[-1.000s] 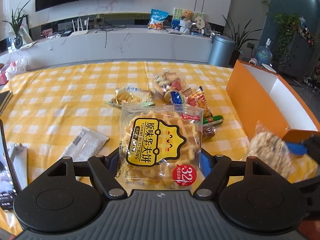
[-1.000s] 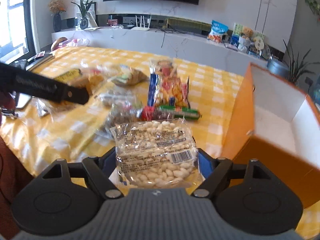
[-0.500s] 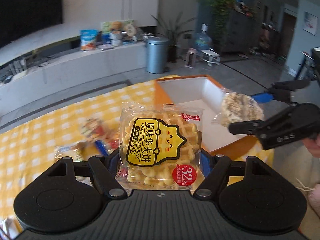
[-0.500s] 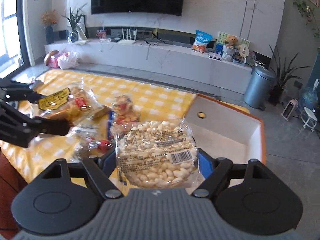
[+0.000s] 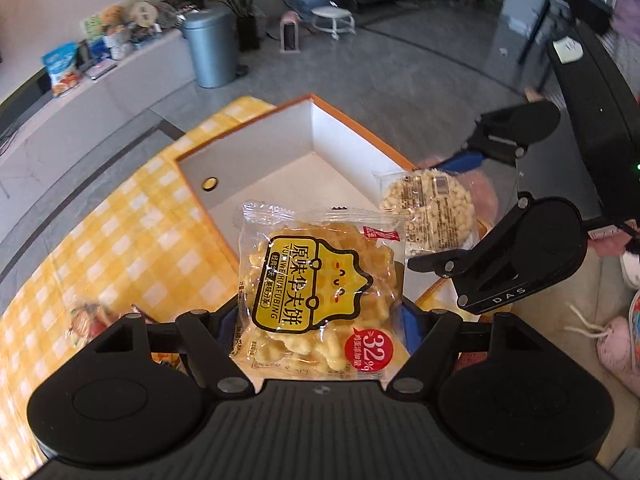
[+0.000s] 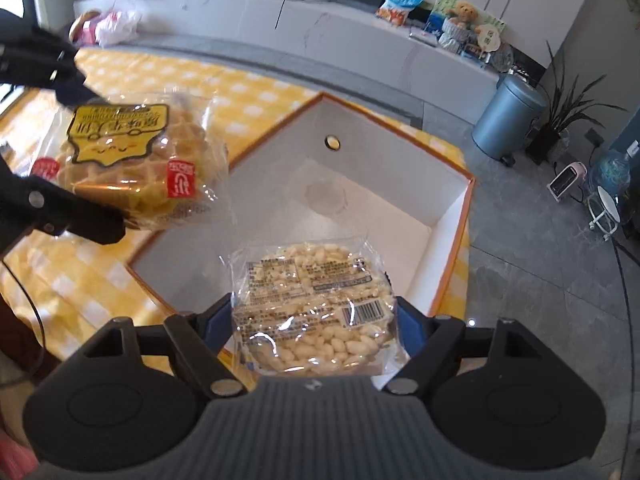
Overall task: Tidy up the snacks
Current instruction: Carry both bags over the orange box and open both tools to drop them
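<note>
Two packets held over the orange box, neither released yet.

The waffle packet (image 5: 318, 296) is clamped in the left gripper (image 5: 320, 320); the puffed-rice cake packet (image 6: 316, 308) is clamped in the right gripper (image 6: 316, 320), each set of jaws spread wide on its load. Both packets are carried above the open orange box (image 6: 452, 248), which sits at the edge of the worktop's yellow checked cloth (image 5: 132, 232). In the right wrist view the waffle packet is seen at 10 o'clock, beyond the box's near-left rim. The white box floor appears bare; no snack is seen inside. A few blurred wrappers (image 5: 90, 316) are noted on the cloth at 9 o'clock in the left wrist view. Judged: sorting is barely begun, with these two drops and the leftover wrappers outstanding.
</note>
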The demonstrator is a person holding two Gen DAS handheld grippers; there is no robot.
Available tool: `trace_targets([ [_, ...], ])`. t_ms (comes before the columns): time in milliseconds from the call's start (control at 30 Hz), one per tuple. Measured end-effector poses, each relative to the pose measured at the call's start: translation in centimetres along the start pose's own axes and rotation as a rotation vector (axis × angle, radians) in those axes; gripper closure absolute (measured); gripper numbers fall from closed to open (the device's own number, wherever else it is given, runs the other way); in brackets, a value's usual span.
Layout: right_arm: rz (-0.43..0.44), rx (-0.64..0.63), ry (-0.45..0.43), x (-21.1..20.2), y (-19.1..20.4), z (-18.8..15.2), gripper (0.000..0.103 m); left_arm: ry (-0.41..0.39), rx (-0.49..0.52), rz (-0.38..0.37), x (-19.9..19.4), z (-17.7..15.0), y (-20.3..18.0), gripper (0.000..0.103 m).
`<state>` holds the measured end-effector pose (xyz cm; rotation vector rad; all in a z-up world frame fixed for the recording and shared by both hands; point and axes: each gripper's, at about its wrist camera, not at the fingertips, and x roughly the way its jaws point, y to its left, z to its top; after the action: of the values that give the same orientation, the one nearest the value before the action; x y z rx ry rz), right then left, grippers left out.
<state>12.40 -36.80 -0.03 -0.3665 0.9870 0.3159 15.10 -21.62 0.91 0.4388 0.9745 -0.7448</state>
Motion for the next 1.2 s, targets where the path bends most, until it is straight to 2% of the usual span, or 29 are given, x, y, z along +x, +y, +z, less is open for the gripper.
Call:
trace_targets([
  [367, 0.065, -0.205, 0.123, 4.3, -1.6, -0.1, 0.024, 0.158, 0.165, -0.071, 6.6, 3.1, -2.1, 0.017],
  [600, 0.118, -0.312, 0.192, 6.4, -2.0, 0.4, 0.024, 0.234, 0.194, -0.09, 9.9, 3.9, -2.2, 0.017],
  [1033, 0.23, -0.329, 0.3, 9.2, -4.6, 2.4, 0.023, 0.332, 0.216, -0.133, 14.1, 4.5, -0.9, 0.017],
  [1200, 0.229, -0.331, 0.343, 9.9, -5.8, 3.5, 0.023, 0.365, 0.191, -0.122, 14.5, 4.7, -0.3, 0.017],
])
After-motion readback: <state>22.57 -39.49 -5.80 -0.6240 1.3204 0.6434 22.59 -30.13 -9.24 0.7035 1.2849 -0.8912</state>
